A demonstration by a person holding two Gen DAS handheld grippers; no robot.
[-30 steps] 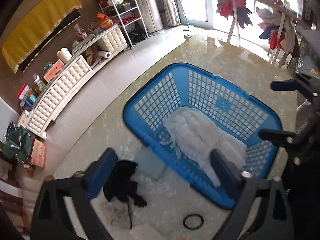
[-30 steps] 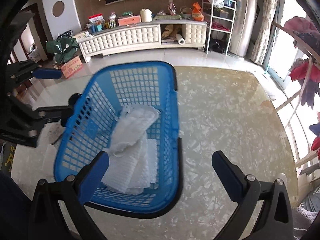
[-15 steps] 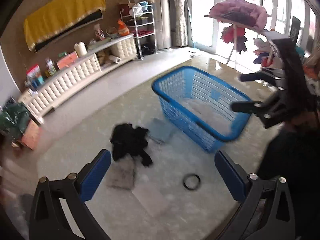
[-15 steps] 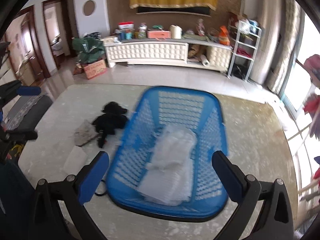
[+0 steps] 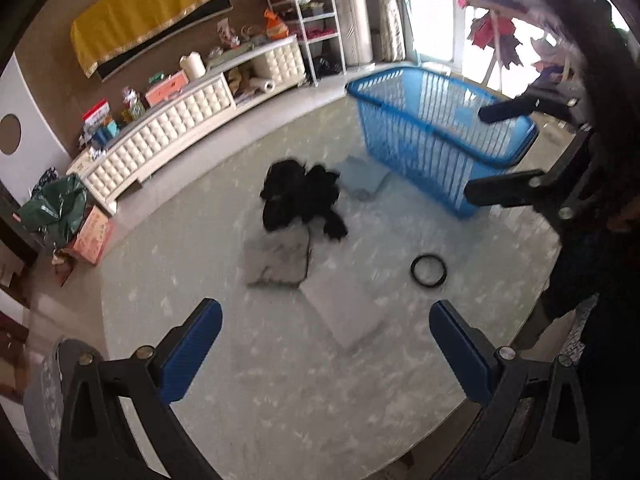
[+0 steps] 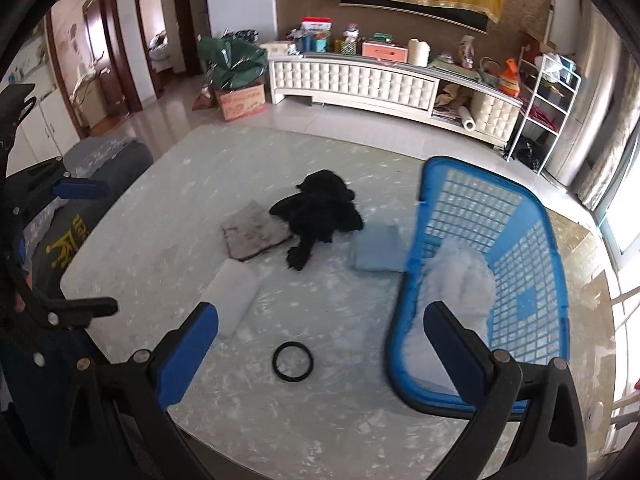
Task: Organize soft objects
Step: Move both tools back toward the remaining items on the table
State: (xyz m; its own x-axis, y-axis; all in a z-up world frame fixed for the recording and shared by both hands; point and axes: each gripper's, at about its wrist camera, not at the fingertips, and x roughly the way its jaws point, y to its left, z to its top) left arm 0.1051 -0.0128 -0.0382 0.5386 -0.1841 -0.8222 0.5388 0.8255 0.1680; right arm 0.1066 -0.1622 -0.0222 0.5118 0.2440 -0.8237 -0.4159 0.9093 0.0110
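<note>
A blue laundry basket [image 6: 520, 248] stands on the pale marble-patterned table [image 6: 168, 220] with a white textured cloth [image 6: 460, 276] inside. Left of the basket [image 5: 432, 136] lie a black garment [image 6: 320, 212], a grey folded cloth [image 6: 256, 236], a light blue folded cloth [image 6: 378, 254] and a white folded cloth [image 6: 230, 300]. The same pieces show in the left wrist view: black garment [image 5: 300, 196], grey cloth [image 5: 276, 260], white cloth [image 5: 344, 308], light blue cloth [image 5: 362, 178]. My left gripper [image 5: 324, 356] and my right gripper [image 6: 320, 352] are both open and empty, held above the table.
A black ring [image 6: 293, 361] lies on the table near its front edge [image 5: 428, 271]. A white cabinet [image 6: 360, 80] with clutter runs along the far wall, with a white shelf rack [image 6: 548, 100] beside it. A chair back [image 6: 80, 208] stands at the table's left. Clothes hang on a rack [image 5: 500, 8] by the window.
Both grippers have pulled back and up from the basket and swung left, so the loose clothes on the table now fill the view. The white cloth stays in the basket.
</note>
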